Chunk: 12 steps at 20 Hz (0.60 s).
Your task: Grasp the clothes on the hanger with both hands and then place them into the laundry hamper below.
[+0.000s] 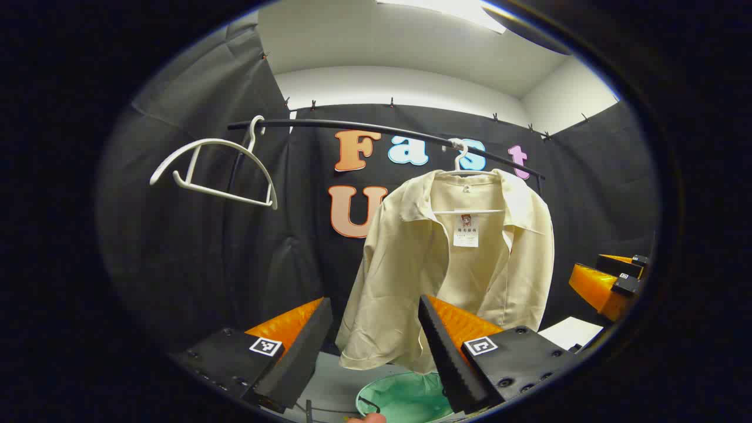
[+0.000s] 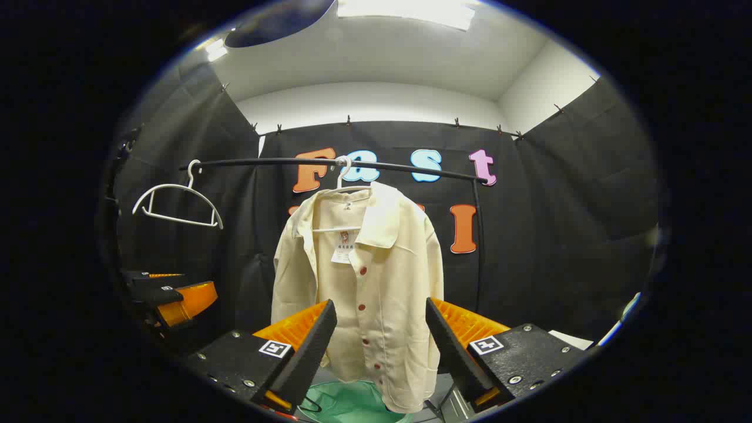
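A: What is seen in the left gripper view?

B: A cream shirt (image 1: 452, 264) is hung on a white hanger (image 1: 467, 170) from a black rail (image 1: 364, 126), right of centre. The shirt front is open, with a label visible inside the collar. The left gripper (image 1: 376, 346) is held below it with its jaws spread wide, nothing being touched; the shirt's lower hem is framed between the two fingers. A green laundry hamper (image 1: 405, 399) is seen beneath the shirt. An empty hanger (image 1: 214, 170) is hung tilted at the rail's left end. The other gripper (image 1: 611, 282) is glimpsed at the right edge.

A: And the right gripper view?

B: The shirt (image 2: 367, 294) is shown from its buttoned side, red buttons running down the placket, hung from the rail (image 2: 329, 163) on its hanger (image 2: 342, 176). The right gripper (image 2: 382, 346) is held open beneath it, apart from the cloth. The hamper (image 2: 346, 402) is seen under the hem. The empty hanger (image 2: 176, 202) is hung well to the left, and the left gripper (image 2: 170, 294) is seen at the left edge.
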Available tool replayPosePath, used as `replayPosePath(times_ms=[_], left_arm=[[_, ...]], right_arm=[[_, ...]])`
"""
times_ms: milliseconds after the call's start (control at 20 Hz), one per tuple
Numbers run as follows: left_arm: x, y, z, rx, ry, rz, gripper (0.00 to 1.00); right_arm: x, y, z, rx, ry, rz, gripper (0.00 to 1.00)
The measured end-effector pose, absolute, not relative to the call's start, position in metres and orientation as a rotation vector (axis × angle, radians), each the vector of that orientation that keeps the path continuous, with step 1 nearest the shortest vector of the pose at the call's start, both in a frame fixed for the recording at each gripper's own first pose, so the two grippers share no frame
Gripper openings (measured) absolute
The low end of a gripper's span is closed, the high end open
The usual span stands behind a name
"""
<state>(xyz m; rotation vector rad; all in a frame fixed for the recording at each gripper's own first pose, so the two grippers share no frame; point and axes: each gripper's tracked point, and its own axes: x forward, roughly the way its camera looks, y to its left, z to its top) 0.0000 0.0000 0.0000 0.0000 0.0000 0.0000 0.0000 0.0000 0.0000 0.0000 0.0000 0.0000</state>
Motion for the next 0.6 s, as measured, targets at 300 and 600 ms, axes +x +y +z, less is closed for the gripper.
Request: replayPosePath(times_ms=[300, 600], left_arm=[[0.016, -0.039, 0.005, -0.008, -0.020, -0.073, 0.96], [0.037, -0.051, 0.000, -0.003, -0.013, -0.133, 0.97]], right_arm=[[-0.001, -0.035, -0.005, 0.003, 0.015, -0.058, 0.94], [-0.004, -0.051, -0.004, -0.008, -0.004, -0.135, 0.94]])
